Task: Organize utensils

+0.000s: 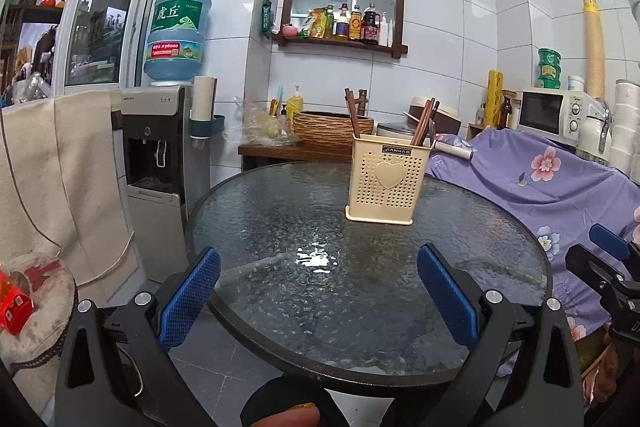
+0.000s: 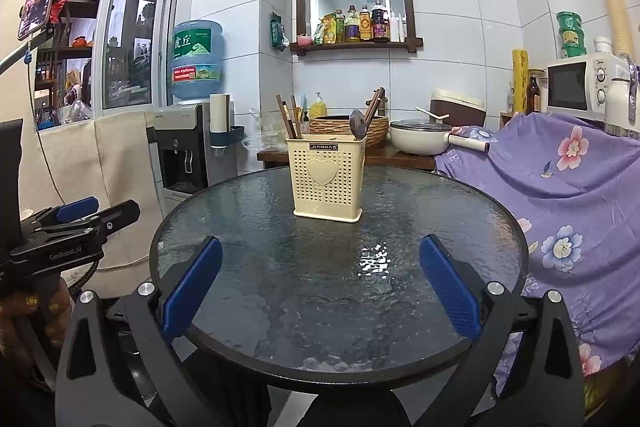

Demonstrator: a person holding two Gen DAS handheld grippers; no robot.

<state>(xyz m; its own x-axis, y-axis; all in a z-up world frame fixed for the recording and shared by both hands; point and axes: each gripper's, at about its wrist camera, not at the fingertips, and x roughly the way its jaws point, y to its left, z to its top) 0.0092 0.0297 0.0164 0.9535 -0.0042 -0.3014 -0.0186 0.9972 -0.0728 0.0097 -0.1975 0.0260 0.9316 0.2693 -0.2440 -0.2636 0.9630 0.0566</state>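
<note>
Centrally, 1 cream utensil holder (image 2: pixel 327 179) stands on the round glass table (image 2: pixel 280 307).

I see a round bench (image 2: pixel 280 287) with a dark rim and rippled glass top. One cream perforated utensil holder (image 2: pixel 327 179) stands upright on its far half, chopsticks (image 2: pixel 289 117) and a spoon (image 2: pixel 357 125) inside.
</note>
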